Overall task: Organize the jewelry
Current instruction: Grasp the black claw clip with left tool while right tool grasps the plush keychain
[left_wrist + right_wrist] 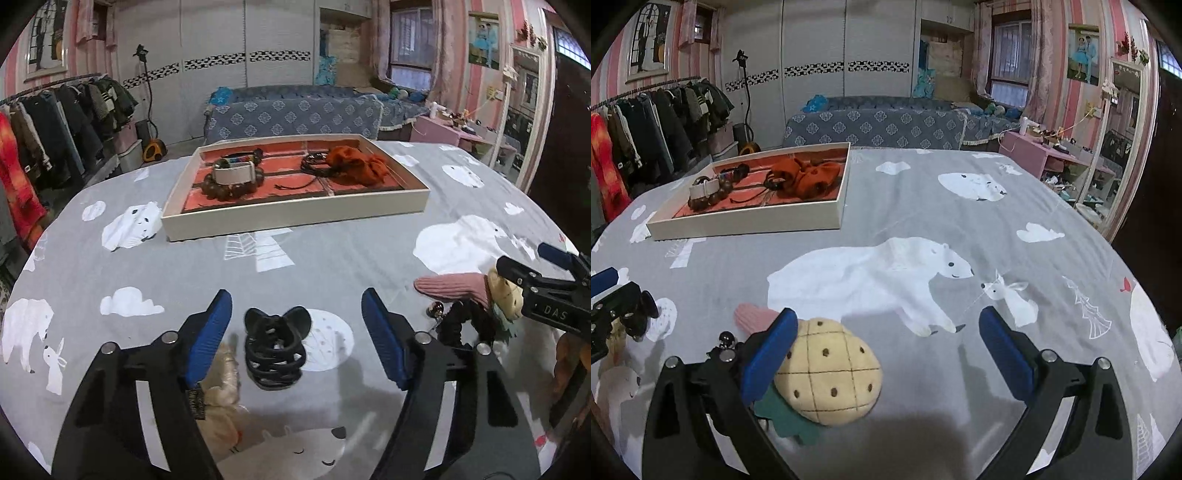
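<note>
**Spotter:** What are you seeing on the left side?

**Operator:** I'm holding the left gripper (297, 332) over the black hair claw (275, 350), which is lying on the grey bear-print cloth (332, 258). The jaws are standing apart on either side of it, and neither blue pad is touching it.

**Spotter:** And the right?

**Operator:** The right gripper (888, 350) is gaping wide too, gripping nothing. The pineapple plush charm (829, 373) is lying between its fingers, right up against the left pad (768, 354); whether they are touching I cannot tell.

**Spotter:** Where is everything going?

**Operator:** I'm guessing into the white tray (295, 221) farther back on the cloth, where the bead bracelet (232, 181) and the orange cloth piece (356, 166) are already lying.

**Spotter:** What is worrying you?

**Operator:** The claw is lying tilted and springy, so I'm thinking the pads might catch only its teeth and it could pop out sideways. On the right, a black scrunchie (465, 325) and a pink knitted piece (450, 288) are crowding the charm; closing there could drag them along or snag the cloth. The two grippers are also working near each other, so I'm risking a knock.
</note>
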Demonstrator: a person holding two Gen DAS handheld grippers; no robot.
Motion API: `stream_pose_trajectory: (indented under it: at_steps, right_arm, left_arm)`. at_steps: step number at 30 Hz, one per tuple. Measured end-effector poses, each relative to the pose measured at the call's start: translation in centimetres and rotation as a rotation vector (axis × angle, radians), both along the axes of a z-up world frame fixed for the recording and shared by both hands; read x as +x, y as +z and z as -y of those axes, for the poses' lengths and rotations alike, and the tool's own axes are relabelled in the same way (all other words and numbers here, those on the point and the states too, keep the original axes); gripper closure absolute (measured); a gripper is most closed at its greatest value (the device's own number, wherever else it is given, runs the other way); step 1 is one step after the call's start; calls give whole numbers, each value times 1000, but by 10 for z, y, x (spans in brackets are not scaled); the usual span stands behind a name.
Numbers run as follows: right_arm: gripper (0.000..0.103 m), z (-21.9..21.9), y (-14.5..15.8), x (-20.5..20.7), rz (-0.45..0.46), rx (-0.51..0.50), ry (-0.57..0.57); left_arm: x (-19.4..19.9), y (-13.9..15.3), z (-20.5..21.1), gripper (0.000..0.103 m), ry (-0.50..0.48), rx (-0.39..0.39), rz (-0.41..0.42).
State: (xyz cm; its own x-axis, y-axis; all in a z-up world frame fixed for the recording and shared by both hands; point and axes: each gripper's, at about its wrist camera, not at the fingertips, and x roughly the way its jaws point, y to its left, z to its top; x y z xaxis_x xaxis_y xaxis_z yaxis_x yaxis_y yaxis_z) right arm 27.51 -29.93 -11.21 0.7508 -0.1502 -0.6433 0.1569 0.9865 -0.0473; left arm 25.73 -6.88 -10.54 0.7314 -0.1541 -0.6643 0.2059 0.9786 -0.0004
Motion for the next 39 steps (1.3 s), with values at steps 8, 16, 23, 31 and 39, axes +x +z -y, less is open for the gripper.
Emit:
stream_pose_trajectory:
  at_steps: [8,16,23,31,39]
  right_arm:
    - [8,-8,-2,-1,-13,-30,19]
    - [12,-5,5,-8,22,10,35]
    - [21,-13,-4,-3,-34,2,67]
    - [24,-16,0,-8,-12,7,88]
    - [33,-23,-6,-4,-52,-5,108]
  left_arm:
    - [11,-11,-1,48,6,-26,-65]
    - [7,-10,9,49,-5,15,-31]
    - [3,-7,11,49,-14,11,-31]
    - [0,-2,11,47,-25,-17,-15]
    - [1,-7,16,36,-21,12,-28]
